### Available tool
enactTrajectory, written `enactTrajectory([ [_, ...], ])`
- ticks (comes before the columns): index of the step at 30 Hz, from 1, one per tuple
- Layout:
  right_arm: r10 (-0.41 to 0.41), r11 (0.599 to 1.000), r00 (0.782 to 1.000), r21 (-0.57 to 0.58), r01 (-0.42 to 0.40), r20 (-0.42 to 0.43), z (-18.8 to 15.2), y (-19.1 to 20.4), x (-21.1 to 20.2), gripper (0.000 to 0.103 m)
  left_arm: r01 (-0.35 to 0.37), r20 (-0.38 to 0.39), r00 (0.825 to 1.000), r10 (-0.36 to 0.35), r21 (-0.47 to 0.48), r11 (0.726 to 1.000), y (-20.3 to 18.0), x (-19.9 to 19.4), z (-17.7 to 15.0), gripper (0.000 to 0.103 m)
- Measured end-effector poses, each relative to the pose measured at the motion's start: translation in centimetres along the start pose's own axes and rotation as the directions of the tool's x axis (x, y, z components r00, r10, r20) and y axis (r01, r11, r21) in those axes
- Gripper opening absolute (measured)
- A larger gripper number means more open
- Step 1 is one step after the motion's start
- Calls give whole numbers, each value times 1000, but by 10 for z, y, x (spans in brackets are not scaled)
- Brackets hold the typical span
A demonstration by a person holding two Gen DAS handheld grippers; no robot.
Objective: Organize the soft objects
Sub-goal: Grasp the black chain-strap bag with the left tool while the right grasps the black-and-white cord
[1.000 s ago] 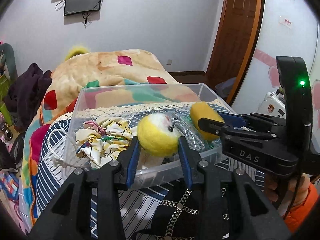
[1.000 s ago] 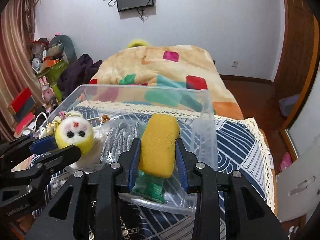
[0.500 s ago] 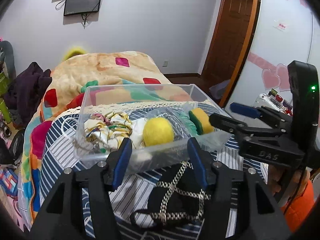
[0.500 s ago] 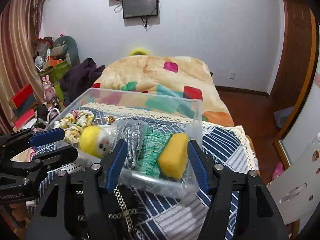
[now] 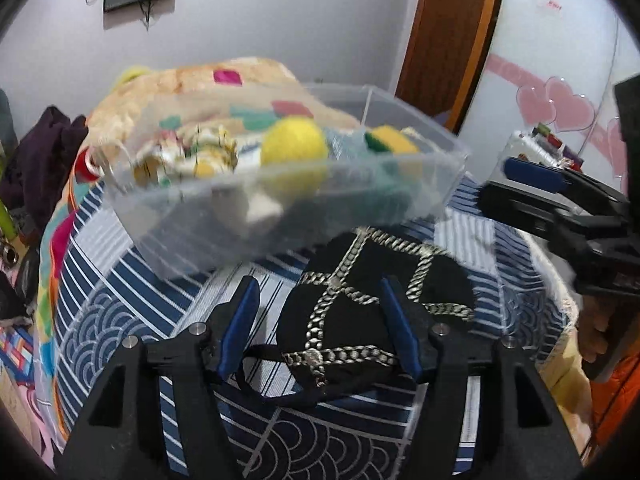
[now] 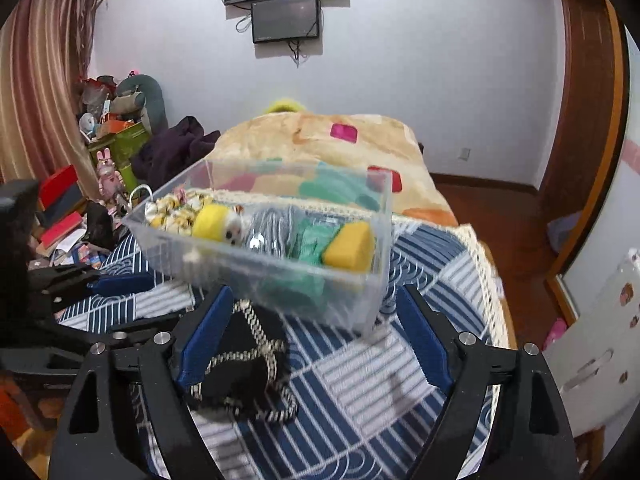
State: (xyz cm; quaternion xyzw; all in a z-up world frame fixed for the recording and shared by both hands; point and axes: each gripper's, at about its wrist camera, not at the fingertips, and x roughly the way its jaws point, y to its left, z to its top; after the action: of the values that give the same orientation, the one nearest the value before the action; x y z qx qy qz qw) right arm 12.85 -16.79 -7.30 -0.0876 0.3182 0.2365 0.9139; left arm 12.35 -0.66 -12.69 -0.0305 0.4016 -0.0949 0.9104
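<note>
A clear plastic box (image 5: 436, 184) (image 6: 360, 300) stands on the blue patterned cloth. In it lie a yellow plush toy (image 5: 294, 142) (image 6: 218, 222), a yellow-green sponge (image 5: 390, 140) (image 6: 348, 246), a patterned scrunchie (image 5: 192, 152) (image 6: 172, 210) and a grey-green cloth (image 6: 308, 236). A black hat with a chain (image 5: 372, 304) (image 6: 240, 376) lies in front of the box. My left gripper (image 5: 320, 312) is open and empty, low over the hat. My right gripper (image 6: 312, 328) is open and empty in front of the box; it also shows in the left wrist view (image 5: 532, 184).
The blue cloth (image 6: 384, 400) has a lace edge (image 6: 486, 264) on the right. A bed with a patchwork blanket (image 6: 320, 140) lies behind the box. Dark clothes (image 6: 172, 152) and clutter (image 6: 100, 140) are at the left. A door (image 5: 444, 40) is at the right.
Both grippers opened and let the yellow toy and the sponge drop into the box. Both then pulled back and down toward the black hat.
</note>
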Motion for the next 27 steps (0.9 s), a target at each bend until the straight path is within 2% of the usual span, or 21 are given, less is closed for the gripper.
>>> enactTrajectory([
  [3,0,1000,1000,12,0,-24,-9,-3,2,82,9,-20,1000,-10,-11,1000,3,9,-5,62],
  [5,-2,1000,999,17,3,-44,-15,-5,4,82,36,-31,999,-36,-20,999,4,13,-7,57],
  [6,-4,1000,999,18,5,-54,-18,-6,5,82,46,-39,998,-47,-21,999,4,15,-8,51],
  [8,-11,1000,998,20,13,-64,-22,-8,5,82,48,-36,998,-49,-17,999,3,15,-10,47],
  [10,-16,999,997,26,18,-72,-26,-10,5,82,36,-26,999,-36,-9,999,1,13,-12,34],
  [15,0,999,996,51,4,-94,-36,-13,4,82,43,12,999,-42,-29,999,7,-1,-24,20],
  [22,27,999,990,45,-21,-135,-47,-7,11,82,51,77,996,-44,-102,993,28,-35,-29,19],
  [27,74,997,984,46,-67,-165,-50,3,18,81,36,103,994,-22,-135,990,43,-52,-31,19],
])
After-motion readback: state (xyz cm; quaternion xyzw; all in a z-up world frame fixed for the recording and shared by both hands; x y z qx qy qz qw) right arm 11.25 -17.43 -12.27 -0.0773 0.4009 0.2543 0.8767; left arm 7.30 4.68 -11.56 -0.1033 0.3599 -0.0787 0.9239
